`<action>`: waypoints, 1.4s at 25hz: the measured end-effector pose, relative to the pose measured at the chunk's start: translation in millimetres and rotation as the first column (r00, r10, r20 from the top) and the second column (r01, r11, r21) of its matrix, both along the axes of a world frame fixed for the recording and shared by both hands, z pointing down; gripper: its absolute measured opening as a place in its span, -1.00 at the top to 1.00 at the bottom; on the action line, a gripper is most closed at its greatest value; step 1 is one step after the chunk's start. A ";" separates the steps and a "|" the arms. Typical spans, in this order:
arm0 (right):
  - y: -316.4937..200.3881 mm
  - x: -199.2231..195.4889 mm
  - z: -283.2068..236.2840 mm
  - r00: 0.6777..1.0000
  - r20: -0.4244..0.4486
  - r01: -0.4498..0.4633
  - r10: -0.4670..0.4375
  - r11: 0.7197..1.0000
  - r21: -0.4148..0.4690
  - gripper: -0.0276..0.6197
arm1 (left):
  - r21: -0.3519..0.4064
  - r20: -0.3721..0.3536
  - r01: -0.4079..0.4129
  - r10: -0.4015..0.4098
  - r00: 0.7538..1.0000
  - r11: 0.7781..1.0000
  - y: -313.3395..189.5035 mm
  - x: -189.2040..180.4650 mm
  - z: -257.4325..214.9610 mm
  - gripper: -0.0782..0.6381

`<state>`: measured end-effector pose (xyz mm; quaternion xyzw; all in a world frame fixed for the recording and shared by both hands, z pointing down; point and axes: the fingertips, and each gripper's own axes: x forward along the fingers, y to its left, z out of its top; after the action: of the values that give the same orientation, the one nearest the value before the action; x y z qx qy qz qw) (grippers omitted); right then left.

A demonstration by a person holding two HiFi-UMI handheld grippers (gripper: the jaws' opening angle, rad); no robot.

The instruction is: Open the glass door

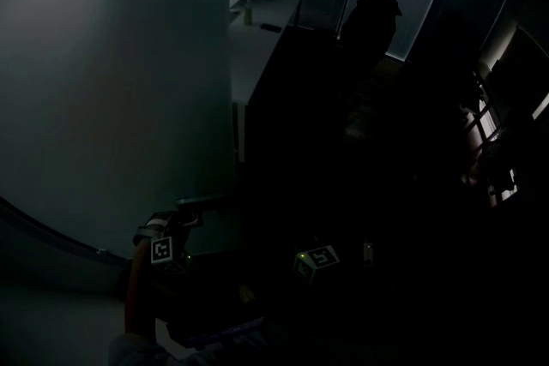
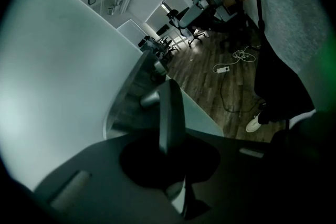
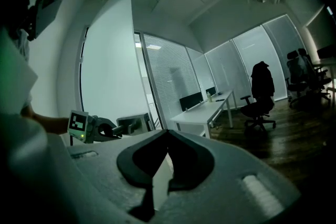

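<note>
The frosted glass door point(image 1: 111, 81) fills the left of the dark head view. It also shows as a pale panel point(image 2: 58, 86) in the left gripper view and stands swung out point(image 3: 107, 65) in the right gripper view. My left gripper point(image 2: 170, 136) is shut on the door's upright grey handle bar point(image 2: 171, 105). It shows too in the head view point(image 1: 190, 217) and the right gripper view point(image 3: 128, 126). My right gripper point(image 3: 167, 132) hangs apart from the door, jaws together with nothing in them. Only its marker cube point(image 1: 317, 260) shows in the head view.
A white desk point(image 1: 262, 21) point(image 3: 210, 107) runs along the blinds-covered windows. An office chair draped with a jacket point(image 3: 261, 97) point(image 1: 373, 21) stands beside it. On the wood floor lie a cable and a power strip point(image 2: 223, 68), close to the person's shoe point(image 2: 254, 123).
</note>
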<state>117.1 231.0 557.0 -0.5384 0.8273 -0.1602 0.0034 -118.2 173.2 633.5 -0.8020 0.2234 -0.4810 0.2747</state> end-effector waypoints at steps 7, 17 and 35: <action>17.8 8.9 7.6 0.999 0.012 -0.033 0.033 0.999 -0.015 0.91 | -0.013 0.009 -0.015 0.015 1.000 1.000 13.2 -1.0 1.5 0.70; 57.7 -2.5 6.8 1.000 0.015 -0.017 0.017 1.000 -0.015 0.91 | -0.017 0.007 -0.047 0.047 0.999 0.999 51.6 4.0 5.2 0.70; 64.7 -1.5 8.1 1.000 0.004 -0.008 0.008 1.000 -0.012 0.91 | -0.016 0.036 -0.041 0.041 0.999 0.999 64.3 4.6 7.4 0.69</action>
<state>115.6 295.7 565.1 -0.5414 0.8242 -0.1661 0.0026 -113.5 237.5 640.9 -0.7997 0.1982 -0.4913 0.2823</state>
